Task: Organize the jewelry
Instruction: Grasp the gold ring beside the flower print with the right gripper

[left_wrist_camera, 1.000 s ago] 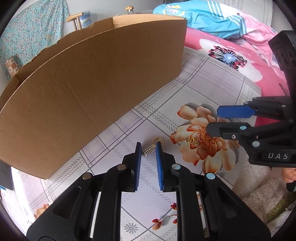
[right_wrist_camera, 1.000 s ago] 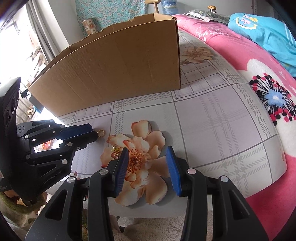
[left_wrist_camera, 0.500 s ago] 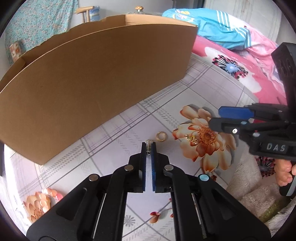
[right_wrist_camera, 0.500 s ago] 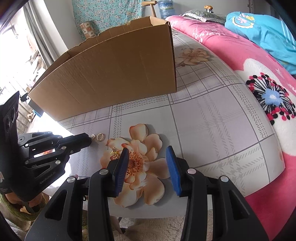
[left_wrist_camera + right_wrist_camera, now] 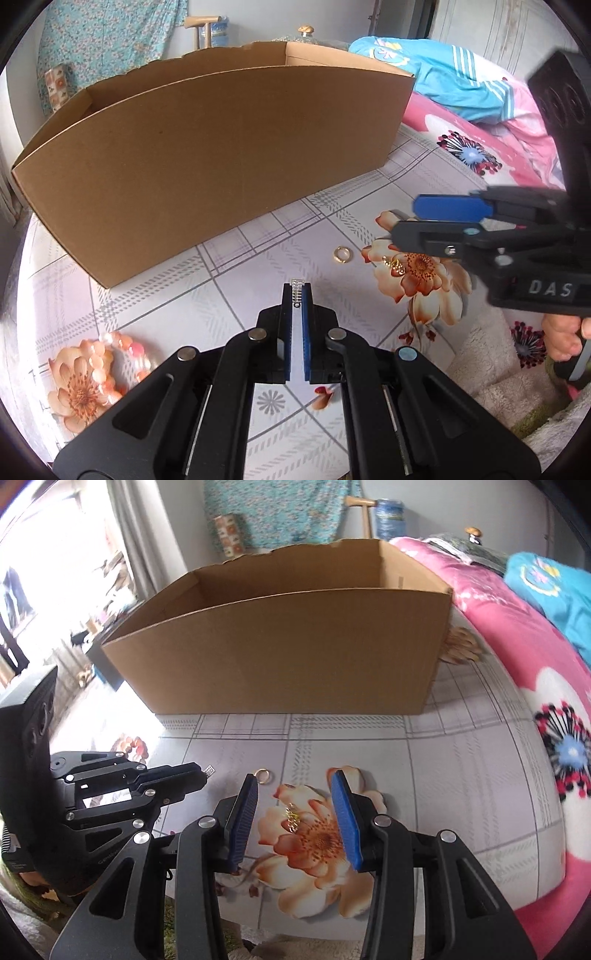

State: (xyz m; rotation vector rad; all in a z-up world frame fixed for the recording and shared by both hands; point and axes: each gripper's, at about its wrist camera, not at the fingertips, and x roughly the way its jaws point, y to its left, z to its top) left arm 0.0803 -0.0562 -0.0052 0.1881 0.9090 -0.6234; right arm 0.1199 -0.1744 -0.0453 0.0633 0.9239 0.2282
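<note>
Left gripper point(image 5: 298, 295) clenched on silver hair clip point(image 5: 297, 289), just above tablecloth point(image 5: 155, 295), near cardboard box point(image 5: 207, 162). Right gripper point(image 5: 295, 794) released, empty — gold chain point(image 5: 293, 816) beneath its pads, gold ring point(image 5: 263, 775) far-left. Keep clamp firm, clear box rim — release inside.

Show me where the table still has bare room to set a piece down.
Free: the checked cloth between the cardboard box and the printed flower, and rightward toward the pink blanket. Crowded: around the gold ring and the small gold charm on the flower, where the left tongs, shut on a silver piece, and the open right tongs meet.
</note>
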